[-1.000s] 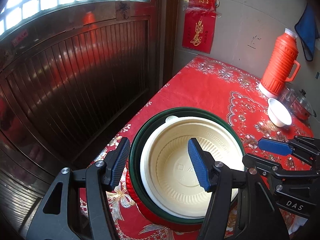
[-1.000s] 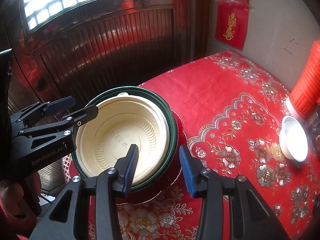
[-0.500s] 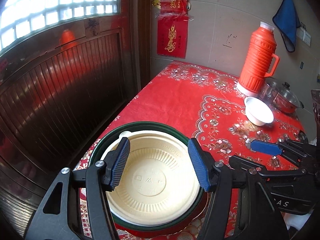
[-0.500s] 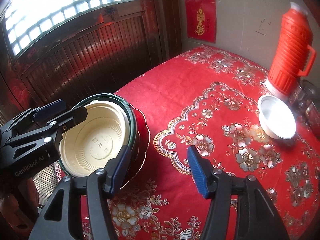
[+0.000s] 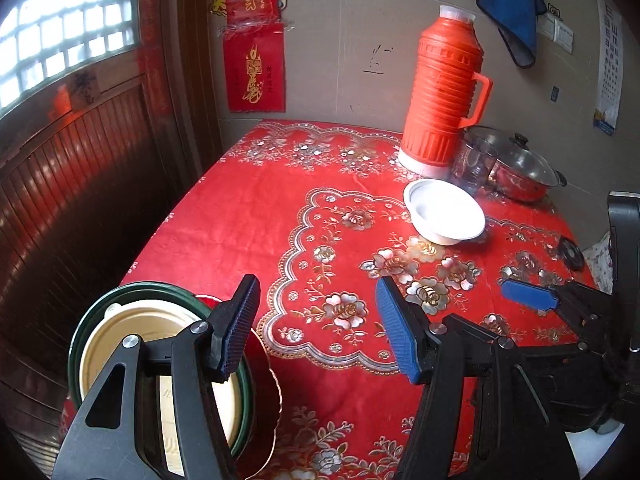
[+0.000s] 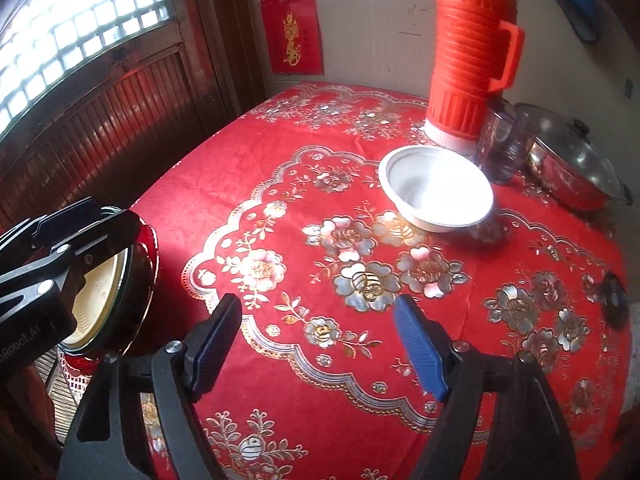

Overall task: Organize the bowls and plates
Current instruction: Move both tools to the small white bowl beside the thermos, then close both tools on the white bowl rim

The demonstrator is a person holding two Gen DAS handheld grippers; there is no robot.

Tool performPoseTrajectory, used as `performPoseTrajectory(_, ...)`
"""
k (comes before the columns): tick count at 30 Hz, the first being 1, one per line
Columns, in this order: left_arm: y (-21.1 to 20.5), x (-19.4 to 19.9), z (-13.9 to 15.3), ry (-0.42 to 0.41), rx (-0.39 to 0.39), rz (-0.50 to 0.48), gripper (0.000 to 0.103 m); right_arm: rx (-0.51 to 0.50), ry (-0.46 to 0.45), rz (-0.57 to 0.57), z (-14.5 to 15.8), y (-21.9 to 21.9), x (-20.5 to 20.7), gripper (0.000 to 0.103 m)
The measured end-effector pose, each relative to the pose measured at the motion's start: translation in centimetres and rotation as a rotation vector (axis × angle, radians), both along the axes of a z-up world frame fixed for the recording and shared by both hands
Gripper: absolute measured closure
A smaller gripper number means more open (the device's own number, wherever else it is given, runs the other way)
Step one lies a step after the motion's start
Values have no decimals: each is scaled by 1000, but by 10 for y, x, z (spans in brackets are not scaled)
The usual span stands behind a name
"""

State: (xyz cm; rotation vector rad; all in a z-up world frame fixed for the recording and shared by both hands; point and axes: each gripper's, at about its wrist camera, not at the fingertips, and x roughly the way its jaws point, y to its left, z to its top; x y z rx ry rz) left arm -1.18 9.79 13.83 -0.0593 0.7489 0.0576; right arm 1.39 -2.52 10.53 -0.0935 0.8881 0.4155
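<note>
While the stack of cream bowl [image 5: 120, 344], green bowl [image 5: 82, 332] and red plate [image 5: 266, 380] sits at the table's left edge, the left gripper [image 5: 316, 328] stands open and empty above the red floral tablecloth [image 5: 240, 216]. Rightward, the right gripper [image 6: 320, 344] is opening, empty. A white bowl [image 6: 436, 190] rests before the orange thermos [image 6: 468, 52].

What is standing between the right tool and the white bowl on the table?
Nothing visible does. Between the right tool, whose jaws are opening and empty, and the white bowl lies only bare red tablecloth. The orange thermos and glass cup stand behind the bowl.
</note>
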Motion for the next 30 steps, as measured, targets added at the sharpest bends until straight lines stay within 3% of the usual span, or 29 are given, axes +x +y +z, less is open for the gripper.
performPoseTrajectory(11,-53,69,-19,95,1,-59,42,35,41,-173,-5,-89,43,24)
performPoseTrajectory(21,-80,150,-42,205,-12,-51,42,67,70,-210,-18,-111,111,24)
performPoseTrajectory(30,-79,202,-69,278,-47,0,42,28,123,-172,-39,-105,166,25)
